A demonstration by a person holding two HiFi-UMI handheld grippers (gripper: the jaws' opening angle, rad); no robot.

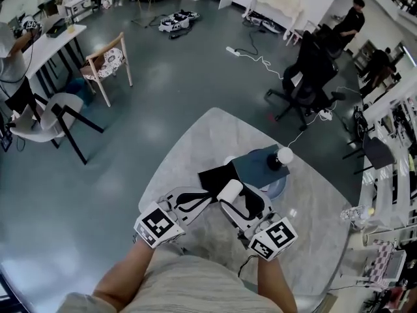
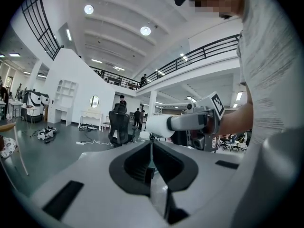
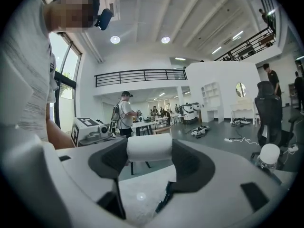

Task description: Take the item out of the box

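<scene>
My right gripper (image 1: pixel 230 193) is shut on a white roll (image 1: pixel 229 190), held level above the grey table (image 1: pixel 195 142); in the right gripper view the roll (image 3: pixel 149 147) spans the gap between the jaws. My left gripper (image 1: pixel 208 199) is shut with nothing in it, its tips close beside the roll. From the left gripper view the closed jaws (image 2: pixel 151 158) point at the roll (image 2: pixel 159 126). Just beyond the grippers lie a dark blue-grey box (image 1: pixel 259 165) and a black flap (image 1: pixel 218 175) beside it.
A white ball on a black base (image 1: pixel 284 156) stands at the box's far right, also in the right gripper view (image 3: pixel 270 154). A pale round dish (image 1: pixel 278 188) lies under the box edge. Chairs (image 1: pixel 107 60), an office chair (image 1: pixel 306 77) and people stand around the room.
</scene>
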